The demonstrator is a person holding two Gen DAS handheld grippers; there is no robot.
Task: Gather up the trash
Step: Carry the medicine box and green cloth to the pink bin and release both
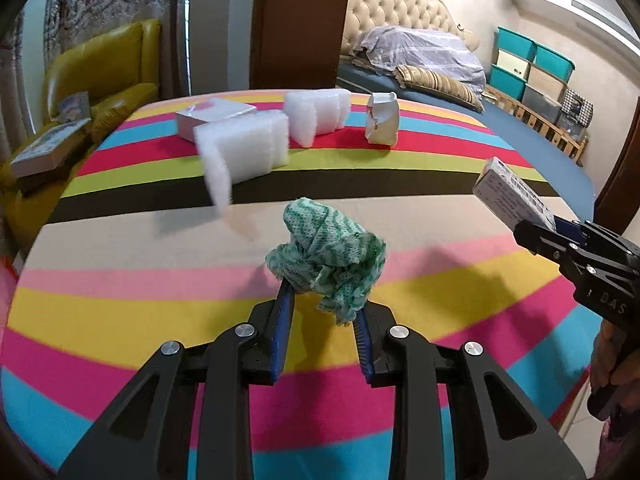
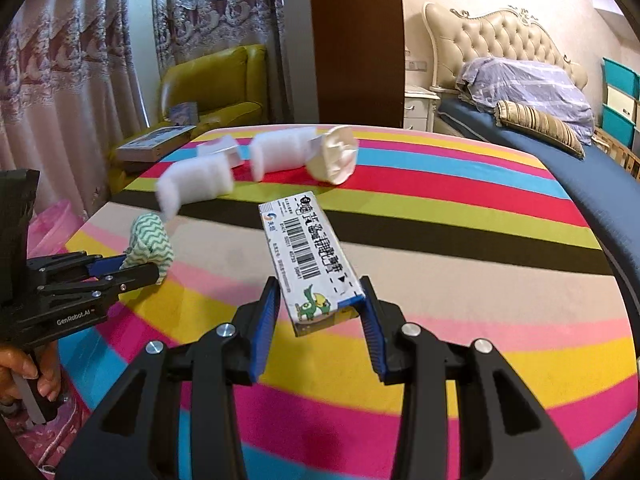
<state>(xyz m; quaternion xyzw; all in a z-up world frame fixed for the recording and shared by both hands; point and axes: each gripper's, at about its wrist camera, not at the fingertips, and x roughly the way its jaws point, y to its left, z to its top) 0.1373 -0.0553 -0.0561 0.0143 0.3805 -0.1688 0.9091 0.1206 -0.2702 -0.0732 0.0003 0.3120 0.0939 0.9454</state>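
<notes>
The left gripper (image 1: pixel 325 300) points forward and down, its jaws closed on a crumpled green cloth (image 1: pixel 328 252) that sticks out past the blue pads. The right gripper (image 2: pixel 320 312) points the same way, jaws closed on the near end of a small printed box (image 2: pixel 310 258) that juts out ahead. A hand (image 2: pixel 24 372) wraps the left gripper's handle, fingers curled round it.

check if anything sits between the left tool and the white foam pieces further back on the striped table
Nothing on the table does, but the left tool is already shut on a green wavy-patterned cloth, so it is occupied. The striped tabletop toward the nearest white foam piece is bare.
</notes>
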